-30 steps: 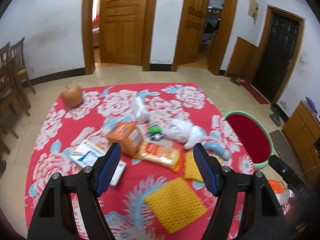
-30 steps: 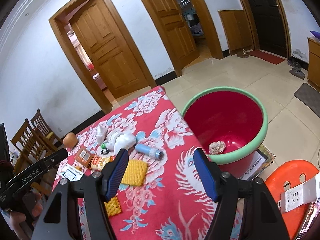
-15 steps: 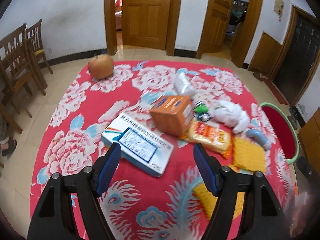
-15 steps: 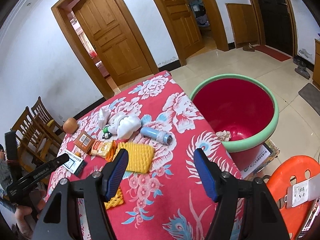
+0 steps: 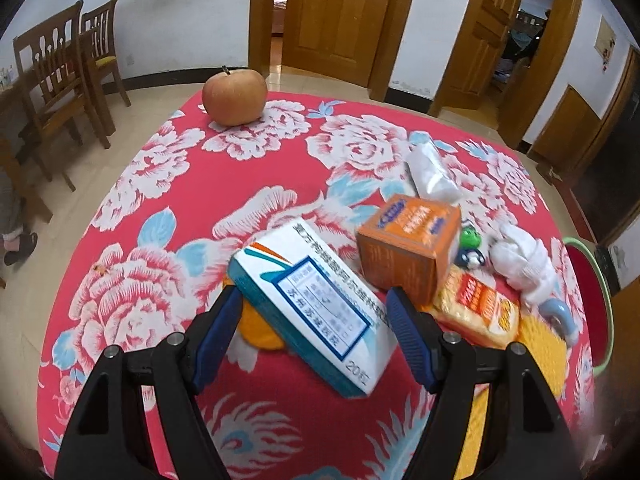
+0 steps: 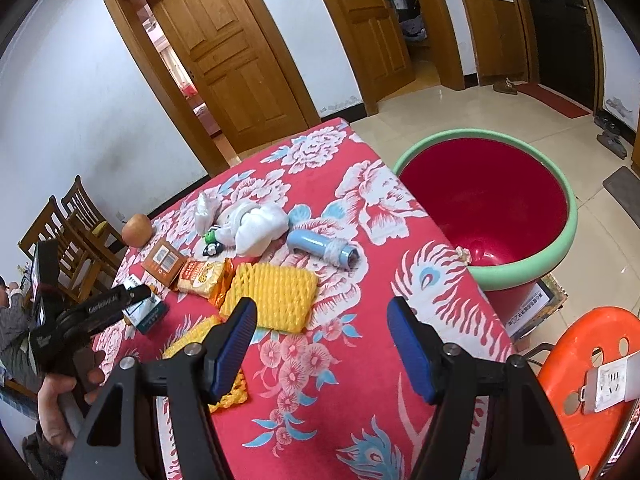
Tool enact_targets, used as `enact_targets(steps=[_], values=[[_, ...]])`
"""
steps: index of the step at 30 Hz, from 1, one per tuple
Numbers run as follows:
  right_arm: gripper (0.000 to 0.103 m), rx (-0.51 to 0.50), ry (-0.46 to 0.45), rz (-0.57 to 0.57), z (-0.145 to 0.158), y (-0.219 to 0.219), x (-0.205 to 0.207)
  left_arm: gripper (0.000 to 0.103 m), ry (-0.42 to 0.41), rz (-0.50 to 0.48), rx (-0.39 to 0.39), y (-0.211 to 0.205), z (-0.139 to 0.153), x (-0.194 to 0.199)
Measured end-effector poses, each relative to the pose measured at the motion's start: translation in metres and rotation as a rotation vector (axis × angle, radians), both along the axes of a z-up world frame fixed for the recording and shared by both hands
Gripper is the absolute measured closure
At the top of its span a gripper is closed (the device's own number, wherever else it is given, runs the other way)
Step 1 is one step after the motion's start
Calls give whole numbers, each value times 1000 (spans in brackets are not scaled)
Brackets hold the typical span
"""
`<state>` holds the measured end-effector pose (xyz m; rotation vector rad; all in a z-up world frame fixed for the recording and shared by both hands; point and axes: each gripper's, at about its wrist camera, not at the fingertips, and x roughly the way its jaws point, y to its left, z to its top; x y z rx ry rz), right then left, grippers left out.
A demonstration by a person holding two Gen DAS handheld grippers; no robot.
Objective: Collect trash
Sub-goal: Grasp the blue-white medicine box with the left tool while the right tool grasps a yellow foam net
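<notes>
Change: the left gripper is closing in from higher over the table onto the white-and-teal cardboard medicine box, which was smaller and farther ahead in the earlier left-wrist views; the right gripper is barely shifting.
Meaning: my guess is the box is the piece of trash being picked next.
Left jaws: spread wide, bracketing the box without pinching it.
Box place: lying toward the near left edge of the red floral tablecloth, over an orange disc-like scrap.
Beside it: an orange cardboard carton, then a yellow-orange snack packet.
Right jaws: spread, gripping nothing, hovering over the cloth near a yellow foam net sleeve.
Bin: the red plastic basin with a green rim is standing off the right edge, holding a small scrap.
</notes>
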<state>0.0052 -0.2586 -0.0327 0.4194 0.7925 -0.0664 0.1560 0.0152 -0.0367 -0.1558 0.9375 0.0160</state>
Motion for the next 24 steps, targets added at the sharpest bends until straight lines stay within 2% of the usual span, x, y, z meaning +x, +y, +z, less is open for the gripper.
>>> enact_targets(steps=[3,5,6,8,13,16,24], values=[[33,1,11,6,-4,1,2,29,-11,-3,8,0,0,2],[33,1,19,9,-7,2,4,41,-22,-13,26,-2,0,1],[33,2,22,11,-8,2,4,43,-30,-18,37,-3,0,0],[33,6,29,16,-11,3,6,59,-44,-46,33,-6,2,-3],[33,13,42,28,-16,5,11,70,-51,-113,1,-17,3,-6],[33,15,49,35,-18,6,13,74,-43,-145,-37,-22,-1,-6],[33,20,61,48,-23,8,21,78,-28,-135,-104,-17,-5,-2]])
